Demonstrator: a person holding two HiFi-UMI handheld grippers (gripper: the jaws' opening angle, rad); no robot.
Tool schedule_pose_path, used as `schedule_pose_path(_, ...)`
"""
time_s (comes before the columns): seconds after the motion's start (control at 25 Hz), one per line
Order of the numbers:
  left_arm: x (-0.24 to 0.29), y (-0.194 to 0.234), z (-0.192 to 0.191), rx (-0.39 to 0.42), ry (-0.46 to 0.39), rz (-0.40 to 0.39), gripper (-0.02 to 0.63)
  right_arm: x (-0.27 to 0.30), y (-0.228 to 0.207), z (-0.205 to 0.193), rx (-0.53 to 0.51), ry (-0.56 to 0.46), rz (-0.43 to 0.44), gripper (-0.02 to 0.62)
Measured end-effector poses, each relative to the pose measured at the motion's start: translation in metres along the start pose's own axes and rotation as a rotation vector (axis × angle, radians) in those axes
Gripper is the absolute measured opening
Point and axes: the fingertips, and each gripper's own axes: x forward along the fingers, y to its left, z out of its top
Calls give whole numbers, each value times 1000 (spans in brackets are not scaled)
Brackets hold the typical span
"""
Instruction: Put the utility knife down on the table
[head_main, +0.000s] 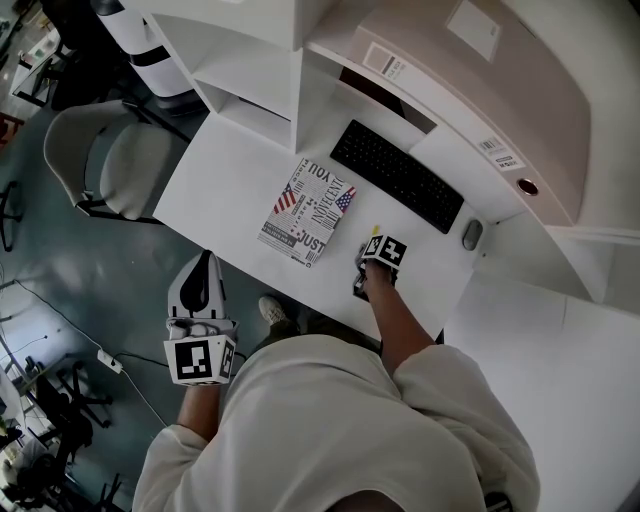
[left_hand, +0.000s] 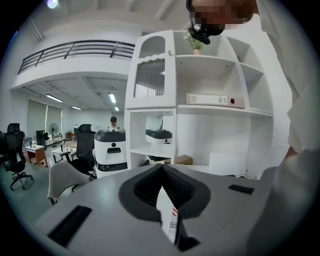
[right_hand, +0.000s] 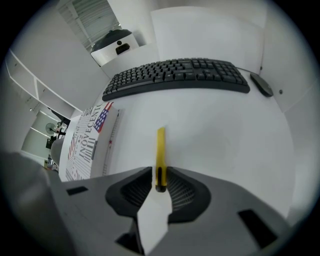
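Note:
The yellow utility knife (right_hand: 160, 150) lies flat on the white table (right_hand: 220, 145), pointing toward the keyboard. Its near black end sits between the jaws of my right gripper (right_hand: 160, 179), which points steeply down at the table. A thin gap shows on each side of the knife, so the pads do not press on it. In the head view only the knife's yellow tip (head_main: 376, 231) shows beyond the right gripper (head_main: 371, 262). My left gripper (head_main: 205, 265) hangs off the table's near edge, over the floor, its jaws together at the tip (left_hand: 162, 167) and holding nothing.
A black keyboard (head_main: 397, 175) and a grey mouse (head_main: 472, 235) lie beyond the knife. A printed book (head_main: 307, 211) rests just left of it. White shelves (head_main: 250, 60) stand at the back, and a grey chair (head_main: 100, 160) stands left of the table.

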Motion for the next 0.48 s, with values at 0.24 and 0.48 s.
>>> schedule_pose_path(0.24,-1,1,1,-3,-2,-2,0,-2,-1,-1,6,-8,19,119)
schedule_pose_path(0.48,-3,1,1,-1,-5,-2,0,-5,1,-2,2,-29,51,138)
